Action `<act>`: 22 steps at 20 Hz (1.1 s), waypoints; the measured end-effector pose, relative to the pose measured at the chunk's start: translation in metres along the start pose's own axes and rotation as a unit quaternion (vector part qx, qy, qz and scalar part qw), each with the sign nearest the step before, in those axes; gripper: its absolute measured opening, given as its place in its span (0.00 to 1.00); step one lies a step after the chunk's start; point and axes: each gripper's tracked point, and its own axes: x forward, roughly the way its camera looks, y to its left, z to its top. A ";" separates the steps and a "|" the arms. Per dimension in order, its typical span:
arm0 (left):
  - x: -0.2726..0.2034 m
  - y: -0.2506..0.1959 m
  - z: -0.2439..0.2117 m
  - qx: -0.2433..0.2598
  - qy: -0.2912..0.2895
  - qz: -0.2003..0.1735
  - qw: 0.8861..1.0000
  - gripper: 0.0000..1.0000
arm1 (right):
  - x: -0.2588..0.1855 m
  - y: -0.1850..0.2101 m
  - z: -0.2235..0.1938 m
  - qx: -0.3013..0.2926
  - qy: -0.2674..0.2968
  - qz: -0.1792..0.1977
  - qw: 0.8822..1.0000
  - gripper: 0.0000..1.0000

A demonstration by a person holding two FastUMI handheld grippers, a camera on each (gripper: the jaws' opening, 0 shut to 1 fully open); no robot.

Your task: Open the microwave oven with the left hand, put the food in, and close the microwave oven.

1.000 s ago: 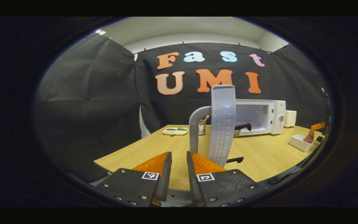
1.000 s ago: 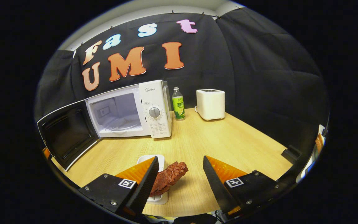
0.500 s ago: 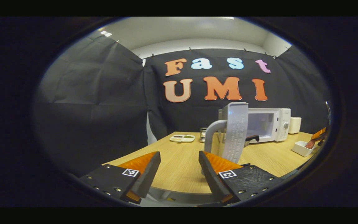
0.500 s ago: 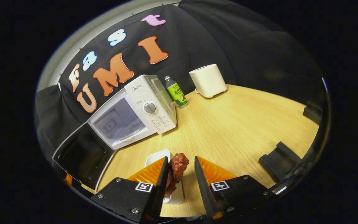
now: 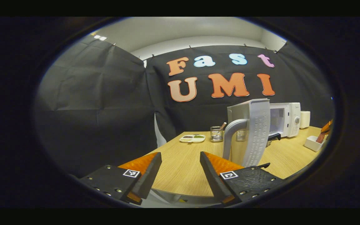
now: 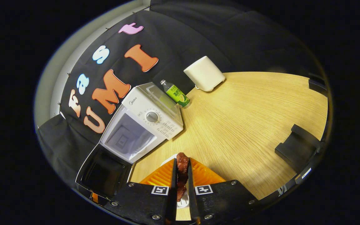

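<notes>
The white microwave (image 6: 150,120) stands on the wooden table (image 6: 245,125), its cavity (image 6: 128,140) exposed and its dark door (image 6: 105,170) swung wide to the left. My right gripper (image 6: 182,176) is shut on a piece of red-brown meat (image 6: 182,162), just above a small white dish (image 6: 183,202). In the left gripper view the door (image 5: 256,131) shows edge-on with its grey handle (image 5: 233,134). My left gripper (image 5: 180,170) is open, nothing between its fingers, short of the handle and to its left. Far right, the meat (image 5: 322,137) sits over the dish (image 5: 312,143).
A green bottle (image 6: 175,95) and a white toaster (image 6: 204,74) stand right of the microwave. A black block (image 6: 297,147) lies by the table's right edge. A small sectioned plate (image 5: 193,138) and a glass cup (image 5: 216,133) sit at the table's far left.
My left gripper opened, let go of the door handle and drew back. My right gripper closed onto the meat and tilted over the dish.
</notes>
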 end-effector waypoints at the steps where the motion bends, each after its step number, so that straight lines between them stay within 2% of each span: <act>1: 0.002 0.000 -0.001 -0.001 0.004 -0.001 1.000 0.77 | -0.001 0.005 0.004 -0.015 -0.006 0.000 1.000 0.16; 6: 0.014 -0.008 -0.015 -0.011 0.034 -0.023 0.999 0.78 | -0.011 0.031 0.029 -0.087 -0.042 -0.005 0.995 0.15; 12: 0.027 -0.009 -0.019 -0.017 0.046 -0.029 0.998 0.81 | -0.011 0.077 0.053 -0.142 -0.078 0.013 0.987 0.16; 16: 0.028 -0.011 -0.016 -0.006 0.036 -0.040 0.999 0.81 | 0.011 0.111 0.061 -0.144 -0.098 0.033 0.984 0.15; 22: 0.041 0.010 -0.009 0.014 0.027 -0.023 0.999 0.81 | 0.058 0.161 0.055 -0.163 -0.105 0.055 0.979 0.16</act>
